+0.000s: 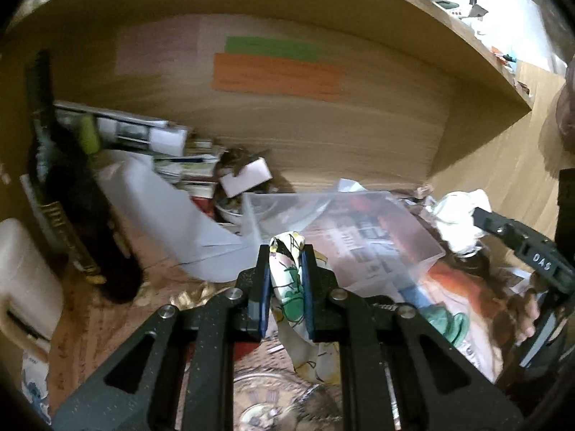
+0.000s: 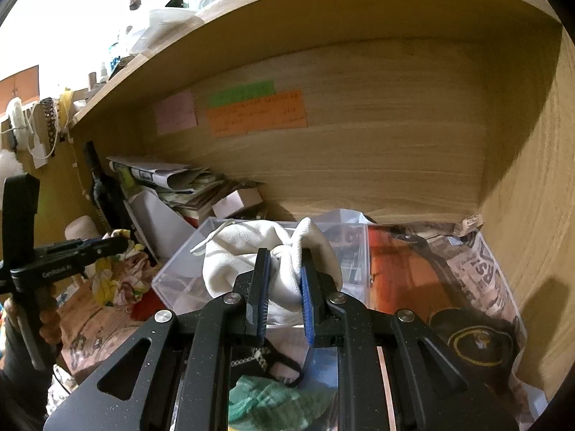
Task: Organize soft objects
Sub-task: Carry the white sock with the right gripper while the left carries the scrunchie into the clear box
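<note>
A patterned cloth, white with green and yellow print, hangs bunched between the left gripper jaws, which are clamped on it just short of the clear plastic bin. The right gripper has its jaws closed on a cream-white cloth, held over that same bin's near rim. Both pieces look light and limp; they should drape and sag, not keep a shape, so a pinch on a gathered fold, as each has now, is likely the surest hold, while a single loose edge could slip free or trail over the rim. The bin sits on newspaper in a wooden shelf alcove with coloured paper notes stuck to the back wall. Left of the bin lie a stack of papers and a dark bottle. A green fabric lies below the right gripper.
</note>
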